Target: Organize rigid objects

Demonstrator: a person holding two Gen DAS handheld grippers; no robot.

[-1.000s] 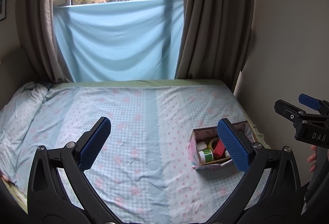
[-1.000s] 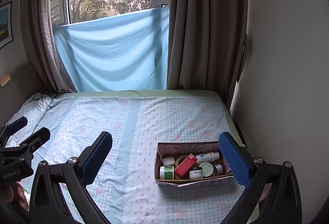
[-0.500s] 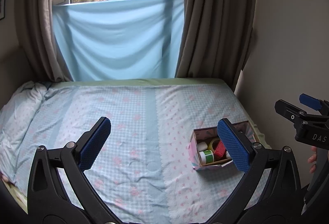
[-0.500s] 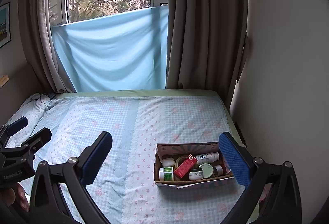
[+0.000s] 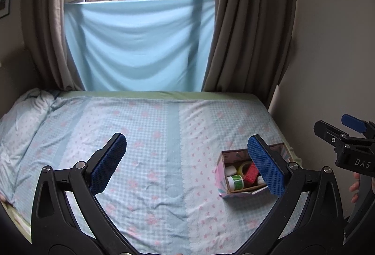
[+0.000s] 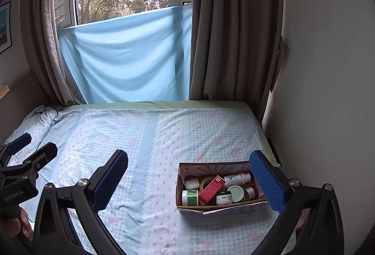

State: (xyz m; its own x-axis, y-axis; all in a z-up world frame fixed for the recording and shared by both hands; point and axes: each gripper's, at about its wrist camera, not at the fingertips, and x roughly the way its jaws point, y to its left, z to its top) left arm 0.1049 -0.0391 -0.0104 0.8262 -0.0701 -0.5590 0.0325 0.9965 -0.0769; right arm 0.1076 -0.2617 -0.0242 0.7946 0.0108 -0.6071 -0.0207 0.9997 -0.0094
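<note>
I hold my left gripper and my right gripper high over the bed with the blue and pink checked sheet. The blue pads of both are wide apart, and nothing is between them. I think I am up here so I can see the whole bed and pick what to do.

The things to tidy sit in a small open cardboard box with pink patterned sides. From my right gripper it lies at about 4 o'clock, near the right edge of the bed. Inside I see a flat red carton, a white jar with a green label and a white bottle lying on its side. They are packed close, so they should not roll.

My right pad hides the box's right end. From my left gripper, a pad covers half the box. The labels are too small to read.
</note>
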